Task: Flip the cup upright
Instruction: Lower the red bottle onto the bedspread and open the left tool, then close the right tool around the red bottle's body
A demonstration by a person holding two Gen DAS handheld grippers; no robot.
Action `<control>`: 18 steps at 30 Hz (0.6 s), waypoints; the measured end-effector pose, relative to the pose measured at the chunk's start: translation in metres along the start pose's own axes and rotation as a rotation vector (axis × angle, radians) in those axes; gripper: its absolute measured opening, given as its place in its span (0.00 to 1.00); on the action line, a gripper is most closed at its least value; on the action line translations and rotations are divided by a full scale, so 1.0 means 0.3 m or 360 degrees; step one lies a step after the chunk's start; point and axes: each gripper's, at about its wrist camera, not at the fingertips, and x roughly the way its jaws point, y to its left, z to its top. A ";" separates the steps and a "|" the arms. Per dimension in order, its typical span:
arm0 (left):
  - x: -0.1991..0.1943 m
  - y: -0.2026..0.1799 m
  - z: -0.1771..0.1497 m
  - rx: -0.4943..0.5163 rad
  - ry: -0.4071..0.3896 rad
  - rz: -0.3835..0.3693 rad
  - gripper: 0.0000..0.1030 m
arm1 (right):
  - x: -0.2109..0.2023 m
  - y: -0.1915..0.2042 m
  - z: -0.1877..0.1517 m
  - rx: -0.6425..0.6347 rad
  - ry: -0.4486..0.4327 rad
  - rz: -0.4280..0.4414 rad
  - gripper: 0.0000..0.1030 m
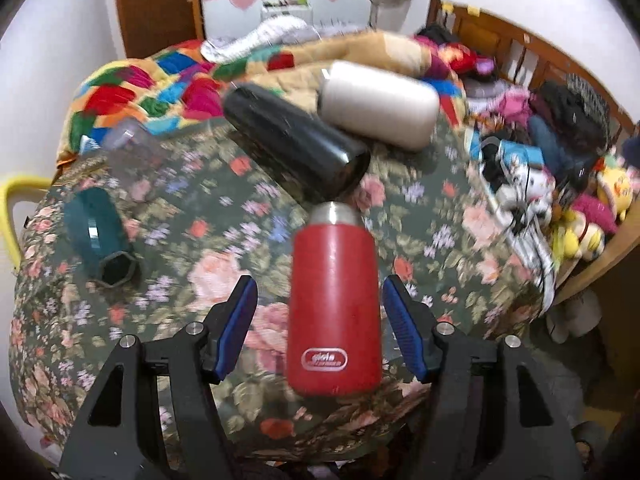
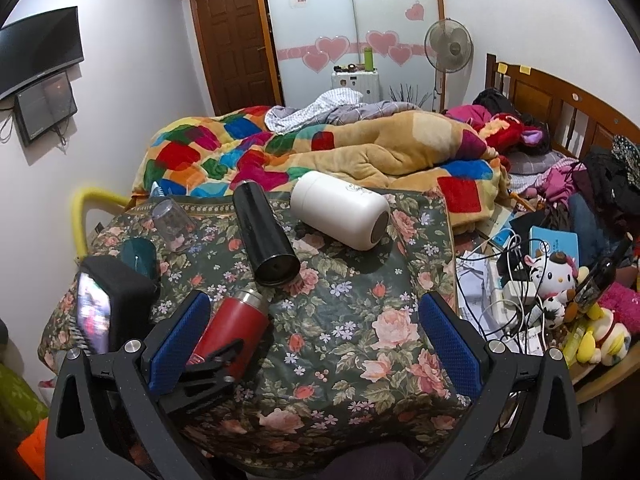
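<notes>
A red flask-style cup (image 1: 334,312) with a steel rim lies on its side on the floral cloth (image 1: 432,240), rim pointing away. My left gripper (image 1: 320,320) is open, its blue pads on either side of the red cup without touching it. In the right wrist view the red cup (image 2: 232,332) lies at lower left with the left gripper's black finger over it. My right gripper (image 2: 316,344) is open and empty above bare floral cloth (image 2: 360,340).
A black tumbler (image 1: 296,144), a white cup (image 1: 380,104), a teal cup (image 1: 100,236) and a clear glass (image 2: 172,220) all lie on the cloth. A colourful blanket (image 2: 280,152) lies behind. Cables and toys (image 2: 552,280) clutter the right.
</notes>
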 end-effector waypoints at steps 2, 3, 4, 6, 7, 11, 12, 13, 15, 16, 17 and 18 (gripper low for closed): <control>-0.062 0.018 0.006 -0.0036 -0.0076 0.0015 0.65 | 0.000 0.015 0.002 -0.0015 -0.0001 0.0000 1.00; -0.094 0.035 0.009 -0.0054 -0.0114 0.0028 0.66 | 0.001 0.023 0.002 -0.0020 0.0000 0.0001 1.00; -0.125 0.051 0.009 -0.0069 -0.0152 0.0046 0.67 | 0.002 0.030 0.002 -0.0023 0.0001 0.0001 1.00; -0.184 0.097 0.007 -0.0093 -0.0221 0.0112 0.67 | 0.008 0.049 0.003 -0.0034 0.0006 0.0005 1.00; -0.206 0.119 0.004 -0.0103 -0.0243 0.0147 0.68 | 0.011 0.059 0.003 -0.0040 0.0009 0.0008 1.00; -0.258 0.215 -0.021 -0.0166 -0.0291 0.0252 0.69 | 0.053 0.105 -0.006 -0.0066 0.0048 0.0013 1.00; -0.263 0.235 -0.030 -0.0181 -0.0292 0.0264 0.69 | 0.068 0.115 -0.009 -0.0071 0.0066 0.0017 1.00; -0.266 0.260 -0.041 -0.0203 -0.0290 0.0281 0.70 | 0.078 0.121 -0.011 -0.0073 0.0078 0.0019 1.00; -0.262 0.305 -0.064 -0.0235 -0.0278 0.0329 0.70 | 0.109 0.142 -0.019 -0.0088 0.0114 0.0023 1.00; -0.252 0.329 -0.078 -0.0250 -0.0263 0.0358 0.70 | 0.126 0.152 -0.022 -0.0097 0.0125 0.0016 1.00; -0.245 0.344 -0.091 -0.0261 -0.0251 0.0374 0.70 | 0.147 0.162 -0.028 -0.0107 0.0135 -0.0002 1.00; -0.235 0.360 -0.104 -0.0276 -0.0237 0.0384 0.70 | 0.163 0.170 -0.032 -0.0117 0.0149 -0.0017 1.00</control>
